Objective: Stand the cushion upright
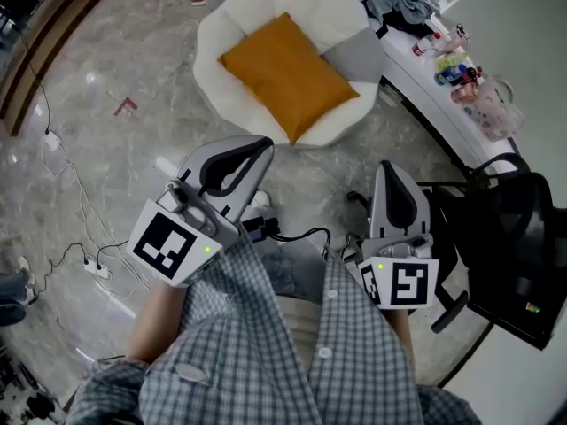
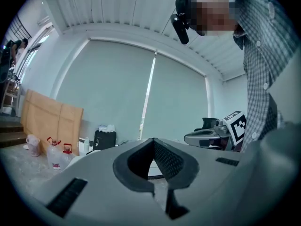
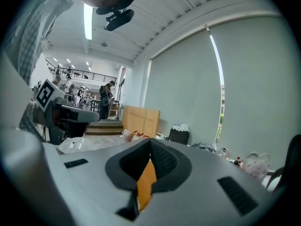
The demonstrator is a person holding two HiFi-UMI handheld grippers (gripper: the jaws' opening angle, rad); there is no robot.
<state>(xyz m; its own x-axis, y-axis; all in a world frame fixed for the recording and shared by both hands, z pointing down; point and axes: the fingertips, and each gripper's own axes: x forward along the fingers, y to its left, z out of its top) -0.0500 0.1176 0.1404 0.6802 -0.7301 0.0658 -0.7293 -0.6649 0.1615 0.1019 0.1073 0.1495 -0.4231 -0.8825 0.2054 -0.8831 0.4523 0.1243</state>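
The orange rectangular fabric cushion point(image 1: 286, 73) lies flat, tilted a little, in the hollow of a white round scalloped seat point(image 1: 232, 16) on the far side of the grey marbled floor point(image 1: 133, 149). A grey pad shows under the cushion's right corner. No tongs touch the cushion; both are well short of it, on the near side.

The left tongs point(image 1: 263, 146) point toward the seat's near rim. Their own view shows the two dark ribbed pads pressed together at the tips with nothing between them. The right tongs point(image 1: 389, 167) are held to the right of them, also aimed at the far side. Their pads meet at the tips too and grip nothing. In the right gripper view a sliver of the orange cushion shows through the slot below the closed tips, but it lies far beyond them. Each tongs carries a cube with black square markers at its near end, above the sleeves of a checked shirt point(image 1: 266, 343).

To the right of the seat runs a white curved surface point(image 1: 425, 82) bearing small bottles point(image 1: 455, 65) and other odds. Nearer on the right stands a black chair point(image 1: 514, 237). On the left, thin cables trail across the floor to a white power strip point(image 1: 96, 270).
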